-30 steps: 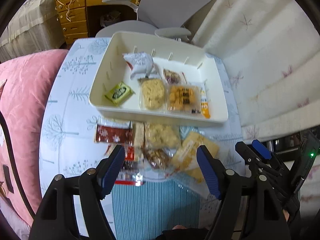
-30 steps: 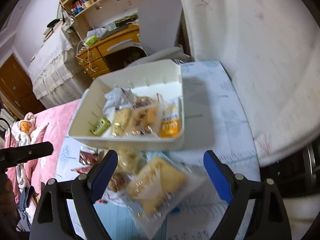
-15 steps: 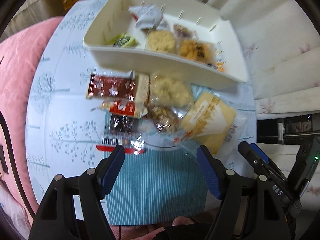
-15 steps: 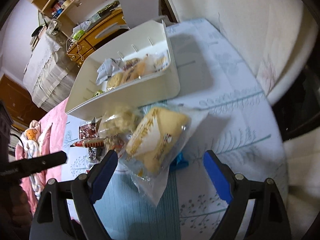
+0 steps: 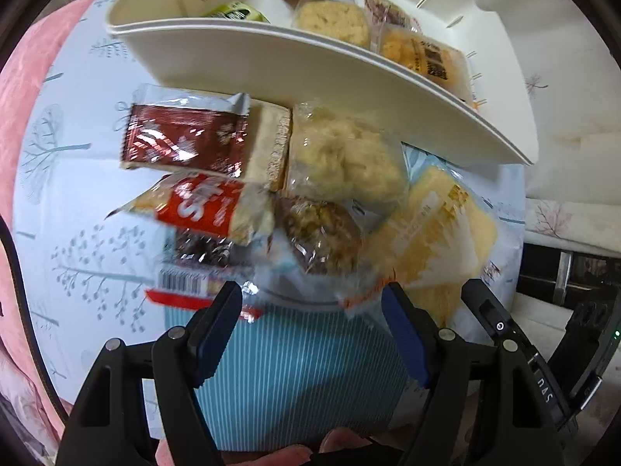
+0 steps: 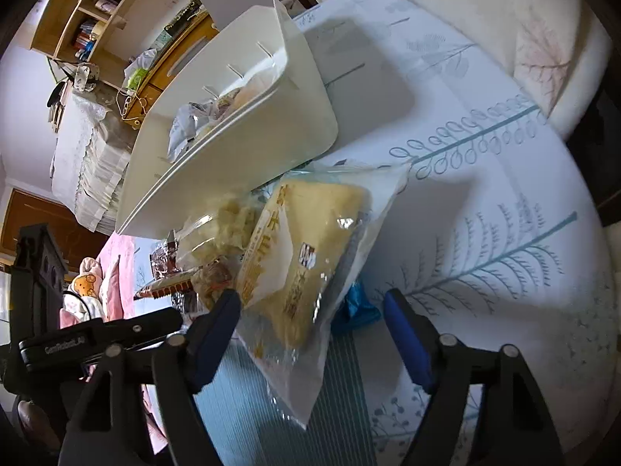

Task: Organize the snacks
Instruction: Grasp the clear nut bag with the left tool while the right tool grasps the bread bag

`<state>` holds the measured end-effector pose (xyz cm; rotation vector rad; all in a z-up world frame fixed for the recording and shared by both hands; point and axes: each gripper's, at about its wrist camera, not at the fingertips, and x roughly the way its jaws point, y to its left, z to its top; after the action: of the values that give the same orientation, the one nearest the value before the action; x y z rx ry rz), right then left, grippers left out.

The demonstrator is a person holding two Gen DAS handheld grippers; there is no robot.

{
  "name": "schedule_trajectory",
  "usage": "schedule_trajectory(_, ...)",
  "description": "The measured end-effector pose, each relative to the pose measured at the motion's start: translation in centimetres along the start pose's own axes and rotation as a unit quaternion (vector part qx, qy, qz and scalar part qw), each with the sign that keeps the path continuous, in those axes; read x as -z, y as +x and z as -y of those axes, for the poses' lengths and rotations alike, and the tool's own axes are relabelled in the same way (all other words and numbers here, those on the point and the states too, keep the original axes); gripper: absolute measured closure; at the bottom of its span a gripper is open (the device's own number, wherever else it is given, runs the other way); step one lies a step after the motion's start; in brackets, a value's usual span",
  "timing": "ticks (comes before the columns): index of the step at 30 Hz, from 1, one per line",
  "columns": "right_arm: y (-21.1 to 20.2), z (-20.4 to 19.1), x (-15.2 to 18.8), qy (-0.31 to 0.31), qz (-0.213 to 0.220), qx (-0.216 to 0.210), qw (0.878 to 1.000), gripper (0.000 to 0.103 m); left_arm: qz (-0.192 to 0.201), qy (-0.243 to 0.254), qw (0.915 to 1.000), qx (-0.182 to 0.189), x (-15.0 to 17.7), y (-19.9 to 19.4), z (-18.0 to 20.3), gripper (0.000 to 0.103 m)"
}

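Observation:
A white tray (image 5: pixel 310 66) holds several wrapped snacks at the far side of the table. In front of it lies a pile of loose packets: a dark red wafer pack (image 5: pixel 186 139), a red-and-white pack (image 5: pixel 202 206), a clear bag of pale pastry (image 5: pixel 345 159), a brown pastry bag (image 5: pixel 318 233) and a large yellow cake bag (image 5: pixel 431 233). My left gripper (image 5: pixel 312 322) is open, low over the near edge of the brown pastry bag. My right gripper (image 6: pixel 310 330) is open, its jaws on either side of the yellow cake bag (image 6: pixel 306 252). The tray also shows in the right wrist view (image 6: pixel 240 147).
A blue striped mat (image 5: pixel 302 369) lies under the near packets on a tree-print tablecloth (image 5: pixel 77 233). A pink cushion (image 5: pixel 23 97) is at the left. A white sofa (image 6: pixel 485 31) borders the table's right side. A wooden desk and shelves (image 6: pixel 128 19) stand behind.
Both grippers have moved forward and down toward the snack pile. The packets now fill the views, and the yellow cake bag now lies between the right jaws. Both stay open.

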<state>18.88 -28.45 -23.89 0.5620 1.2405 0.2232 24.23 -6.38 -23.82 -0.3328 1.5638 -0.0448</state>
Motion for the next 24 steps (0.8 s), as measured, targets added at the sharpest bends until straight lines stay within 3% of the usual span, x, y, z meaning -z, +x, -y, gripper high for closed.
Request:
schedule_trajectory(8, 2.4, 0.7, -1.9, 0.014, -0.012, 0.001, 1.000, 0.049, -0.029, 0.000, 0.9993, -0.024, -2.5, 2.8, 1.3, 0.030)
schedule_trajectory(15, 3.4, 0.8, -2.5, 0.020, -0.024, -0.023, 0.999, 0.055, -0.036, -0.004, 0.9983, -0.045, -3.9, 4.2, 2.1, 0.030)
schedule_trajectory(21, 3.4, 1.1, -2.6, 0.017, -0.030, -0.033, 0.999, 0.059, -0.043, -0.018, 0.9971, -0.060, -4.9, 4.7, 2.2, 0.050)
schedule_trajectory(24, 3.2, 1.2, -2.7, 0.016, -0.034, -0.035, 0.999, 0.062, -0.049, -0.017, 0.9965, -0.066, -5.7, 4.5, 1.7, 0.050)
